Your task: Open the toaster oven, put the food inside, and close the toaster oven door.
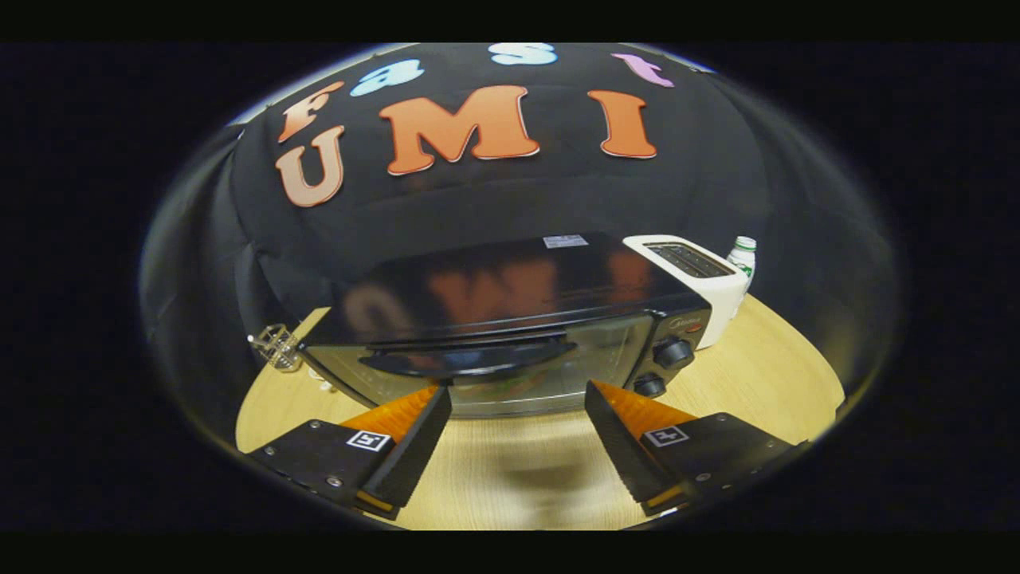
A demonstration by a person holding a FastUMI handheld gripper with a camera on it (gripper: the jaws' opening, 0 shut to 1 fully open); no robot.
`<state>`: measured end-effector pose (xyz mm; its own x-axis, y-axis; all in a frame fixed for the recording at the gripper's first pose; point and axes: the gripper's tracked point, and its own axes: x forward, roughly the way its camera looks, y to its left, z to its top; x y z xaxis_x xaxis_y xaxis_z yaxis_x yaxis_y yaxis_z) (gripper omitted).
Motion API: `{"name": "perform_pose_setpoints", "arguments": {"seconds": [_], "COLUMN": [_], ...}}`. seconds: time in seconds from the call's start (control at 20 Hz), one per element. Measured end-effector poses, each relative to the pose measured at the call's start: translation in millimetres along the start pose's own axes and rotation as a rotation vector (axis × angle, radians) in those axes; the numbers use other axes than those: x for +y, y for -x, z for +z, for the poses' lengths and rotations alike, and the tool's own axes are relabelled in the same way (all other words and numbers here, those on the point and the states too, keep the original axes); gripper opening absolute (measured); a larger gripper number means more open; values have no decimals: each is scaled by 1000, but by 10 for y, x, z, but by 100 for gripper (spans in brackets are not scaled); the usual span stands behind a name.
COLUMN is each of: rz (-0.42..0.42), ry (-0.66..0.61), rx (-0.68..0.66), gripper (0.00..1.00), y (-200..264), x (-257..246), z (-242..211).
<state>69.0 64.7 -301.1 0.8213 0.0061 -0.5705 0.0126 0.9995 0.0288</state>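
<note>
**Door up, tool spread in front of it**

The toaster oven (510, 319) stands across the middle of the round wooden worktop (765, 375), its front facing the tool (518, 410). Its glass door (494, 375) looks shut – the dark curved handle (470, 360) sits high along the door's top edge, and the pane stands upright rather than folded down. Two knobs (673, 352) sit at the right of the front panel.

The tool's fingers (418, 442) are spread wide with nothing between them, only bare wood. Their tips hang just short of the door's lower edge, below the handle, touching nothing that can be made out.

Through the glass there is a faint patch of colour low in the cavity, but reflections blur it – whether that is food or a mirrored gleam cannot be told. No food lies on the wood around the fingers.

So the scene fits two stages: a shut oven with the tool coming to the handle and the food yet to go in, or a shut oven with the food already inside and the door closed on it. The glass does not settle which.

Behind the oven's right end, toward the worktop's far right edge, stand a white slot toaster (701, 279) and a small bottle (743, 257); off the oven's left end, near the left edge, sits a small metal wire piece (276, 347).
</note>
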Motion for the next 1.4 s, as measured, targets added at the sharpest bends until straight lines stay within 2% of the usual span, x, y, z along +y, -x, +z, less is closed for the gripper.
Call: {"name": "perform_pose_setpoints", "arguments": {"seconds": [0.1,0.35,0.55,0.9,1.1,1.4], "rz": [-12,5,44,38,1,15], "ry": [63,218,201,178,187,162], "rx": [-29,-247,-376,-586,-678,-656], "gripper": [100,99,99,99,99,99], "y": [189,882,1486,2477,2853,2908], "x": [-61,34,121,-79,-226,-266], "z": [156,1119,1741,2533,2720,2598]}}
